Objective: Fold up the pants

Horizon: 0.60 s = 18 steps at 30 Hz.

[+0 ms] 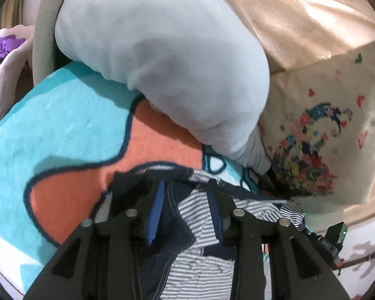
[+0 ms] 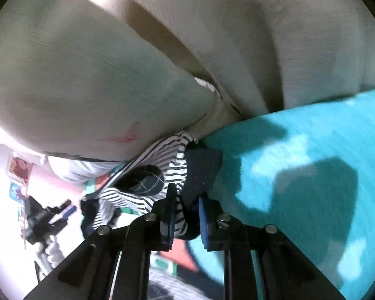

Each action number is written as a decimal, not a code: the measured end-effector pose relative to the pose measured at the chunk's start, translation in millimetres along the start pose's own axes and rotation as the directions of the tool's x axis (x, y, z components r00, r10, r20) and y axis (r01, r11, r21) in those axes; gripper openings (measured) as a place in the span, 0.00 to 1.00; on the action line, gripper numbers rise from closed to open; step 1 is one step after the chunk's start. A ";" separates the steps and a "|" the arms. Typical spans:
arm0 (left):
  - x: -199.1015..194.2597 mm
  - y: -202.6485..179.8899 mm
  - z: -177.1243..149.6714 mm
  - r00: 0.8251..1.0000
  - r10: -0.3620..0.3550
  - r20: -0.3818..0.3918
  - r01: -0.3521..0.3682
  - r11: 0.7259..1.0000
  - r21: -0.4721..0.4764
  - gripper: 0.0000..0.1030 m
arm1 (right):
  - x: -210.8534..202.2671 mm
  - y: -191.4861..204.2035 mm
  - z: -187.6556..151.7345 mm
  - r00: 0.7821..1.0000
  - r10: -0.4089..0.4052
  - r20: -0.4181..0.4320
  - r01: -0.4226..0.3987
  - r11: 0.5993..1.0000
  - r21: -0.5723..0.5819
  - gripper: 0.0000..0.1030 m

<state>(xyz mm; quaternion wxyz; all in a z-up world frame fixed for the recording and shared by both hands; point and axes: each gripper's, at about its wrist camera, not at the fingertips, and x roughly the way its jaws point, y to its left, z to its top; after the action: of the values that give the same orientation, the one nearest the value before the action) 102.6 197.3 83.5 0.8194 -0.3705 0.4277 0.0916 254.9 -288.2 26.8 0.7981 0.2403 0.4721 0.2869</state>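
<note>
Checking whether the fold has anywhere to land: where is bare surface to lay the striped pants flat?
The open teal stretch of the blanket right of the right gripper looks free. It is crowded toward the pale blue pillow and floral cushion, beyond the left gripper amid the striped pants.

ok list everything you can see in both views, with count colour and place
pants: one, navy with striped lining, bunched between both grippers
blanket: one, turquoise and orange, under the pants
sleeve: one, pale blue, over the blanket, left view
pillow: one, cream with floral print, right of the sleeve
sheet: one, peach, behind the pillow
cloth: beige, fills the top of the right view
left gripper: black, blue pads, around the pants
right gripper: black, blue pads, around the pants
</note>
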 end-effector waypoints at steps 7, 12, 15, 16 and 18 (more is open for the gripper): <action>11.0 -7.1 -10.3 0.995 -0.055 -0.086 0.064 0.993 0.095 0.36 | -45.3 -12.5 -34.1 0.998 -0.014 0.060 0.006 0.993 0.120 0.18; 37.9 -16.9 -26.7 0.987 -0.051 -0.152 0.084 0.973 0.213 0.36 | -46.6 -13.6 -49.7 0.899 -0.429 0.090 0.420 0.902 0.106 0.35; 54.9 -14.2 -25.6 0.983 -0.016 -0.183 0.063 0.966 0.252 0.36 | -59.9 27.8 -68.6 0.895 -0.387 0.219 0.385 0.921 0.054 0.40; 61.9 -12.5 -22.3 0.981 -0.003 -0.192 0.053 0.966 0.255 0.36 | -58.0 41.9 -74.0 0.892 -0.381 0.242 0.386 0.922 0.027 0.41; 72.4 -4.7 -15.9 0.980 0.003 -0.201 0.043 0.974 0.224 0.36 | -46.8 75.2 -79.7 0.909 -0.337 0.247 0.364 0.928 -0.074 0.41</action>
<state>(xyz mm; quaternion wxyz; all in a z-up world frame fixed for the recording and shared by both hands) 139.5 171.0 24.6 0.8102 -0.2857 0.5118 -0.0038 148.3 -257.1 69.9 0.8986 0.1354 0.3944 0.1366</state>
